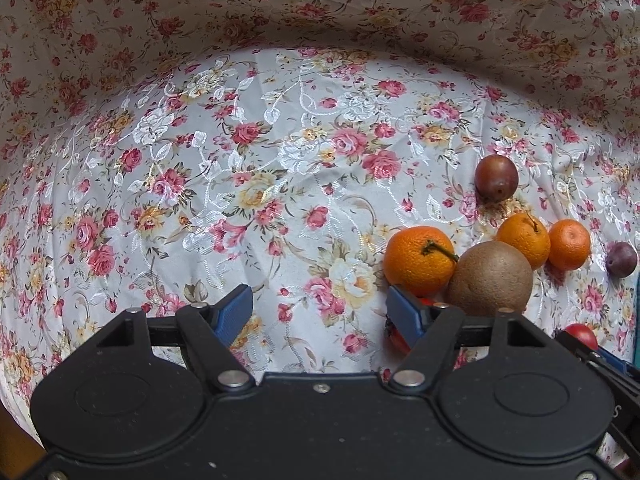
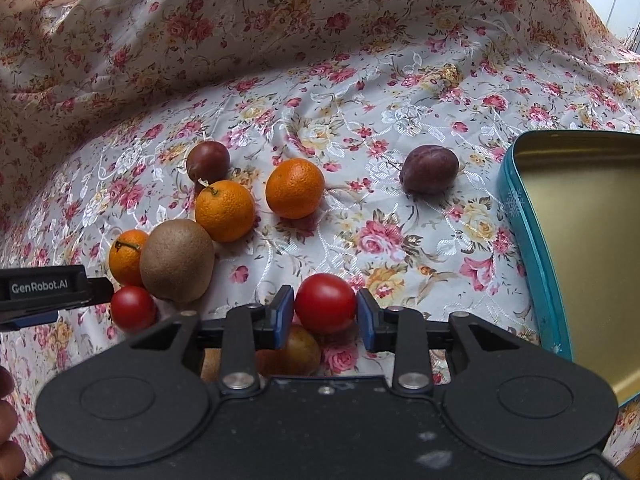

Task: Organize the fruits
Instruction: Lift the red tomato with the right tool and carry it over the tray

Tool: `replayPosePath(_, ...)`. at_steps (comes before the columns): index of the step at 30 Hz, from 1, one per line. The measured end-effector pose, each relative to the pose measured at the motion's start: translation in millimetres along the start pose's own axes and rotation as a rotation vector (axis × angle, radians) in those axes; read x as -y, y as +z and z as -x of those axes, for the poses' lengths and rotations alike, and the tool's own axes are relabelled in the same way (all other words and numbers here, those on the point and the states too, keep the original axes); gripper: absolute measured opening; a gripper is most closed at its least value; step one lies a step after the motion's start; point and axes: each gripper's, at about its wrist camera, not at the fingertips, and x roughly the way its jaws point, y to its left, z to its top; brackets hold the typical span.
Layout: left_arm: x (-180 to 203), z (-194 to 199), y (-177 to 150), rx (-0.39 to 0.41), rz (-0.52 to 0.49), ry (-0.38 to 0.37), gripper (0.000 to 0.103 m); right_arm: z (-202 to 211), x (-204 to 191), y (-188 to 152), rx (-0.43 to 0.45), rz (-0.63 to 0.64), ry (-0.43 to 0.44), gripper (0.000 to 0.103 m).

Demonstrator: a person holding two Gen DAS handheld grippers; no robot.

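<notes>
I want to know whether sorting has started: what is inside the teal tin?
The teal tin shows only a bare gold interior, with no fruit in the visible part. Its near and right portions are cut off by the frame and the right gripper.

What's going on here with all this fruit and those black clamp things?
A person is sorting fruit on a flowered cloth with a hand-held gripper in each hand. The right hand-held gripper has a red tomato between its blue pads, which sit at its sides. The left hand-held gripper hangs open over bare cloth, beside a kiwi and a tangerine. Other tangerines and plums lie loose. A teal tin stands open and looks empty.
</notes>
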Motion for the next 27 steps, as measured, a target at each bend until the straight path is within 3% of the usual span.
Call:
replayPosePath(9,0,7,-2,0.008,-0.023,-0.06,0.074,-8,-6,3,-0.026,0.006,-0.032,0.035)
replayPosePath(17,11,17,-11,0.012,-0.07,-0.108,0.075,12,3,10,0.07,-0.04,-0.025,0.034)
replayPosePath(24,26,17,-19,-0.023,-0.087,-0.151,0.075,21,19,14,0.094,-0.093,-0.031,0.034)
replayPosePath(27,32,20,-20,0.009,-0.117,-0.117,0.075,23,23,14,0.097,-0.099,-0.029,0.034)
